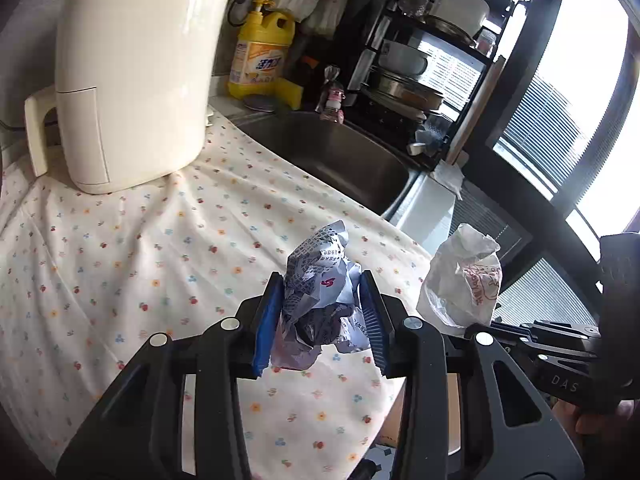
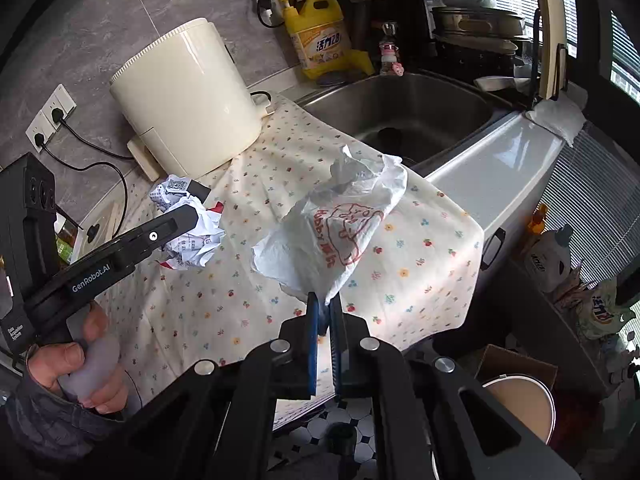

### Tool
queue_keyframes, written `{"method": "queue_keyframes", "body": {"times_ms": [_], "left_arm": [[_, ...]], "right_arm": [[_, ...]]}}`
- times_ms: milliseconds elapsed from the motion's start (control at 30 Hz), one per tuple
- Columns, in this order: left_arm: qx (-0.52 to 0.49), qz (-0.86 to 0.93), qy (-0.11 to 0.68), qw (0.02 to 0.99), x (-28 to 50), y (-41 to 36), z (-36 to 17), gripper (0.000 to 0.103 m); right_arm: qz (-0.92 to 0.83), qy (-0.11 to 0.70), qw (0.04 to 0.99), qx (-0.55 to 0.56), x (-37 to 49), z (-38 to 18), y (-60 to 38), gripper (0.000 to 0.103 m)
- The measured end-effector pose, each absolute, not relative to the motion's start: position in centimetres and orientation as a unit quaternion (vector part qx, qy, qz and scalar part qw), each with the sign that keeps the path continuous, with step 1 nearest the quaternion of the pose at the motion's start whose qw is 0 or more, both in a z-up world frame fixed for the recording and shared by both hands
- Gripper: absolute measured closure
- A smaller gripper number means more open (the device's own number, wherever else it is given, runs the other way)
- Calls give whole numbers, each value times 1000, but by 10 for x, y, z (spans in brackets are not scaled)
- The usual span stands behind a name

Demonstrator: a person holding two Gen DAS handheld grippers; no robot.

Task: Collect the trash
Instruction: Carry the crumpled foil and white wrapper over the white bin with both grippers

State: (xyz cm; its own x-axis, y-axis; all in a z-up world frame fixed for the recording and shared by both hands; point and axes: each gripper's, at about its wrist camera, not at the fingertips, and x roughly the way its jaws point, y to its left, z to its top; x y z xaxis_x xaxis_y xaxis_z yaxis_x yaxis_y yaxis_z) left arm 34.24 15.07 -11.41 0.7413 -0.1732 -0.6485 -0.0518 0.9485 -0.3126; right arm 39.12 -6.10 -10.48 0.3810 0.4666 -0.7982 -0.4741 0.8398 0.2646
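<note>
My left gripper [image 1: 320,312] is shut on a crumpled ball of printed paper [image 1: 320,280] and holds it just above the flowered cloth [image 1: 140,260]. In the right wrist view the same paper ball [image 2: 192,236] sits in the left gripper [image 2: 188,224] at the left. My right gripper [image 2: 325,320] is shut on the lower edge of a white plastic bag with red print [image 2: 340,228], holding it up over the cloth [image 2: 420,260]. The bag also shows in the left wrist view [image 1: 464,280], to the right of the paper.
A cream air fryer [image 1: 136,72] stands at the back left of the cloth. A steel sink [image 1: 340,156] lies behind, with a yellow detergent bottle [image 1: 262,52] and a dish rack [image 1: 420,60]. A round bin [image 2: 520,404] stands on the floor below right.
</note>
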Motion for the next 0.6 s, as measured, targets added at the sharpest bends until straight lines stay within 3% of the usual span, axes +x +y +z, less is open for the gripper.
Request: {"method": "queue_keyframes", "body": {"times_ms": [600], "left_arm": [[-94,-149,456,872,362,-29,-171,63]], "right_arm": [[157,530,831,63,359,-160,-245,96]]}}
